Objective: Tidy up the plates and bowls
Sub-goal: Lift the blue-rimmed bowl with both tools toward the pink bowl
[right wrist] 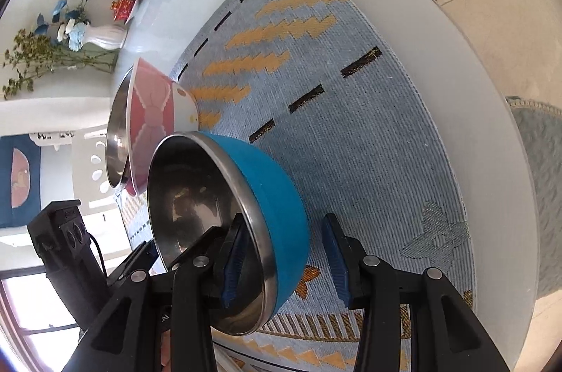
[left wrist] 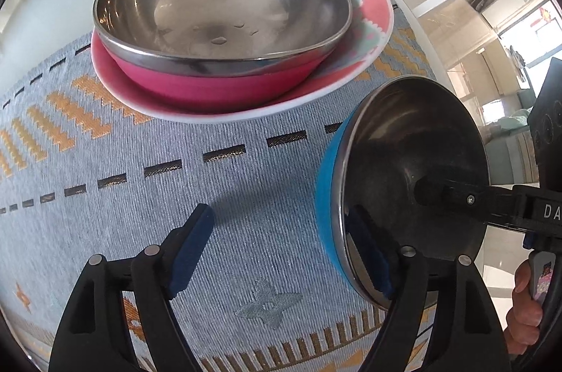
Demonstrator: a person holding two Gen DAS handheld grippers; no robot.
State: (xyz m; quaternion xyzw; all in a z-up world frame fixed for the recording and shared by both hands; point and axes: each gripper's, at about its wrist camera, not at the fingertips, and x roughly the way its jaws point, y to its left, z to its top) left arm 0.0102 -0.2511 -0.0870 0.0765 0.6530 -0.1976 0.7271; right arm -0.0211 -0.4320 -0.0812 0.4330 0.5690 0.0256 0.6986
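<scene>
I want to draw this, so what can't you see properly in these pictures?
- Picture on the pink plate, left wrist view: the pink bowl covers most.
- Base of the blue bowl, both views: turned away; contact with the placemat unclear.
- Grip of the right gripper, right wrist view: outer pad's contact with the bowl unclear.
- The person's hand, left wrist view: cut off by the edge.

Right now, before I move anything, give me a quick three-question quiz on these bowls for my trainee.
1. True or false: the pink bowl sits on a plate.
2. The blue bowl is: A) flat and upright, B) tipped on its side, C) upside down.
3. What lies under the plate?

Key: 1 true. 2 B. 3 a woven mat.
</scene>
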